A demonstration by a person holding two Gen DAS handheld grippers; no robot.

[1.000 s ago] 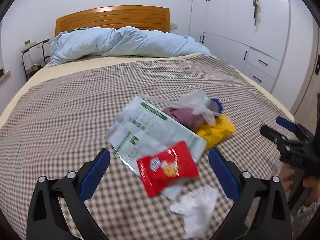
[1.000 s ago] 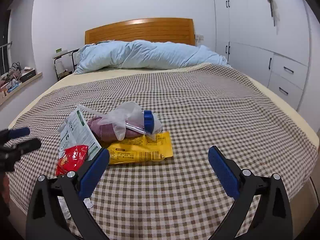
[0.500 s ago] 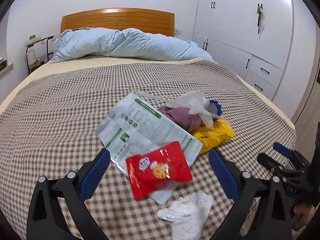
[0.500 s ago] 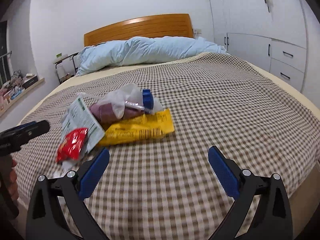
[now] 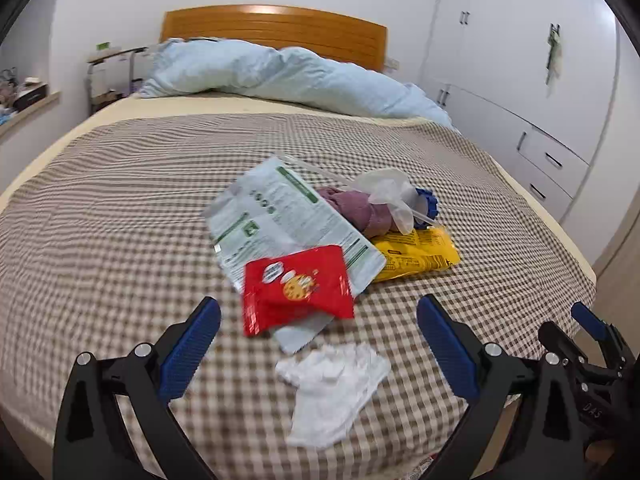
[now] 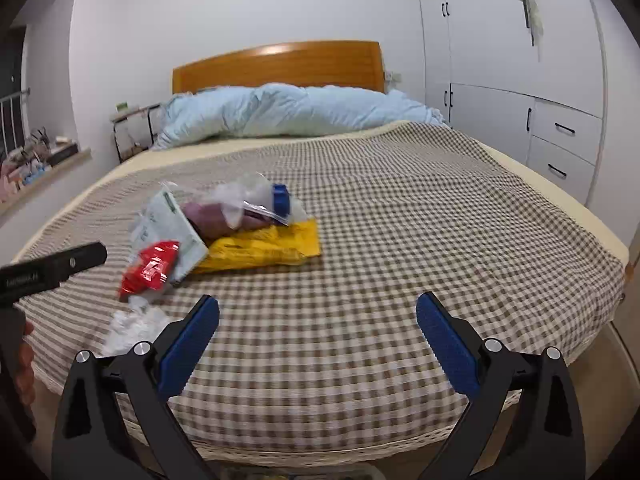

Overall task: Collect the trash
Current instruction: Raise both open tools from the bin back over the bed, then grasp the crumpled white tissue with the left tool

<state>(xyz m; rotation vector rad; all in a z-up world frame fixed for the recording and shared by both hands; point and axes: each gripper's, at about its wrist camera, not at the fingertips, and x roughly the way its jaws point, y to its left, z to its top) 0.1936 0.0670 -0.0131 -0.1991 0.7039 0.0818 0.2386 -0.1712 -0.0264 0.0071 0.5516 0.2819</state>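
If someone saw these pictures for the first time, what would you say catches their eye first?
A small heap of litter sits on the checked bedspread: a red snack packet lying on a white-and-green printed bag, and a yellow wrapper to its right. Nearer the foot edge lies a crumpled white tissue. Both the left gripper and right gripper hang open and empty.

Red snack packet (image 5: 298,290) is overlapping the green-printed wrapper (image 5: 280,216); clear bag (image 5: 390,196) is veiling a blue-capped item; print is blurring, unreadable.
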